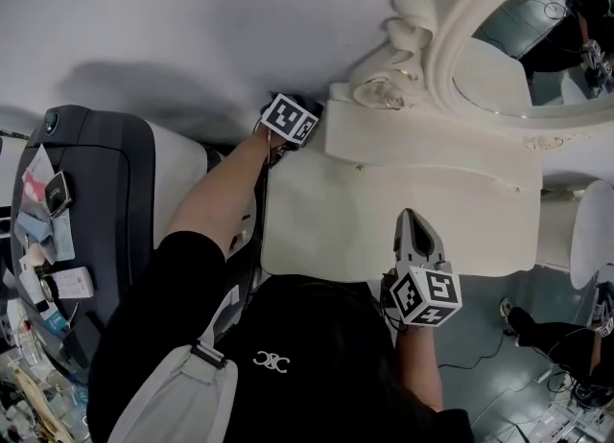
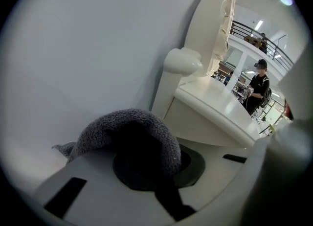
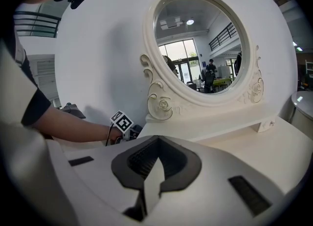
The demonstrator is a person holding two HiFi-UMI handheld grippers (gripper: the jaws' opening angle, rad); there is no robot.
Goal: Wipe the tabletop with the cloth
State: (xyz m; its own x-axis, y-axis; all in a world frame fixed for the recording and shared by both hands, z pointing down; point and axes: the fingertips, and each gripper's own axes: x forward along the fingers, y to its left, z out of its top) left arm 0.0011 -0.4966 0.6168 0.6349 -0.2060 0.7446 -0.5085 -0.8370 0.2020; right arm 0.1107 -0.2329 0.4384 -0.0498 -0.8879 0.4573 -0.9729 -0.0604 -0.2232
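In the left gripper view, the left gripper (image 2: 146,164) has its jaws clamped on the grey cloth (image 2: 128,128). The cloth bulges over the jaw tips, and one loose corner hangs out toward 9 o'clock. In the head view this gripper (image 1: 293,123) is at 11 o'clock of the white tabletop (image 1: 384,211), close to the wall (image 1: 192,19). We cannot tell whether the cloth already touches the surface.

We judge that the wiping is only at its beginning, because almost all the top lies toward 3 and 5 o'clock from the cloth. To do it well, we should tilt the jaws down so that the cloth lies flat and the hard tips do not scrape the paint. Then we should pull in long, overlapping strokes from the far corner toward the near edge, keeping the grip firm.

The right gripper (image 3: 156,164) has its jaws together with nothing between them. In the head view it (image 1: 411,225) hovers over the tabletop at 5 o'clock, inside the area to be wiped, so we think it should move aside before the strokes come there.

Around the table, a dark padded seat (image 1: 96,192) stands at 9 o'clock with small clutter beside it. The raised shelf (image 1: 422,149) under the oval mirror (image 1: 537,48) closes the back at 12 to 2 o'clock. Its carved scroll (image 1: 389,86) is just beside the cloth and could catch the loose corner.
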